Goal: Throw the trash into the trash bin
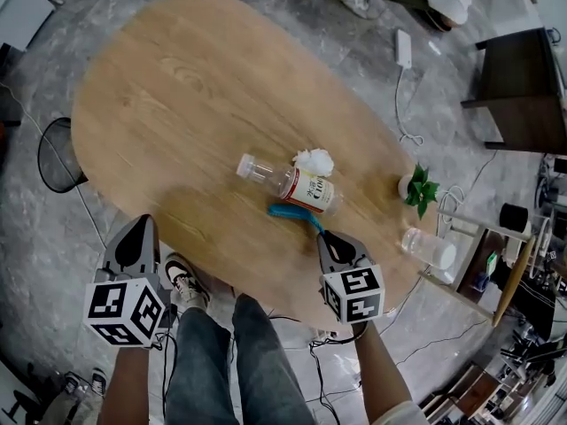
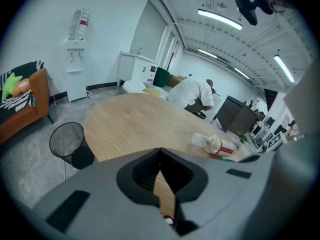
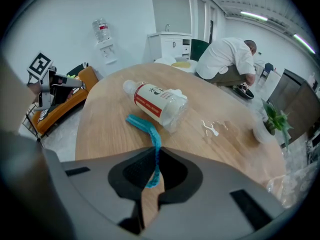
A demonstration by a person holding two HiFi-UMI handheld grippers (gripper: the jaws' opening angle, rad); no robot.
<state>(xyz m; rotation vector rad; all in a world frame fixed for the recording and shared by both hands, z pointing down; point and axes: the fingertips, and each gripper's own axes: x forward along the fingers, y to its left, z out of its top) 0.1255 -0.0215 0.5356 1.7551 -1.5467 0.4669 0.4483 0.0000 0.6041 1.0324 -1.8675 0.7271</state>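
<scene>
1. Trash on the wooden table (image 1: 195, 87) comes to three pieces: a blue strip (image 1: 292, 215), a clear plastic bottle (image 1: 292, 184) and a crumpled white tissue (image 1: 314, 160).
2. Your right gripper (image 1: 328, 235) is clenched on the near end of the blue strip (image 3: 150, 131). In the right gripper view, the strip runs up from between the closed jaws of the right gripper (image 3: 156, 154) and out onto the wood.
3. The far end of the strip lies on the table just beside the bottle (image 3: 157, 104). The bottle lies on its side, with its red-and-white label facing up.
4. The tissue sits close against the bottle, on the side away from you.
5. Your left gripper (image 1: 146, 221) hangs off the near edge of the table, over the floor. In the left gripper view its jaws meet at the tips and nothing is between them (image 2: 160, 156).
6. The trash bin (image 1: 60, 153), a black mesh basket, stands on the floor by the table's left end (image 2: 66, 140). It is well apart from all three pieces.
7. A small potted plant (image 1: 421, 189) and a clear cup (image 1: 425, 246) stand near the table's right edge.
</scene>
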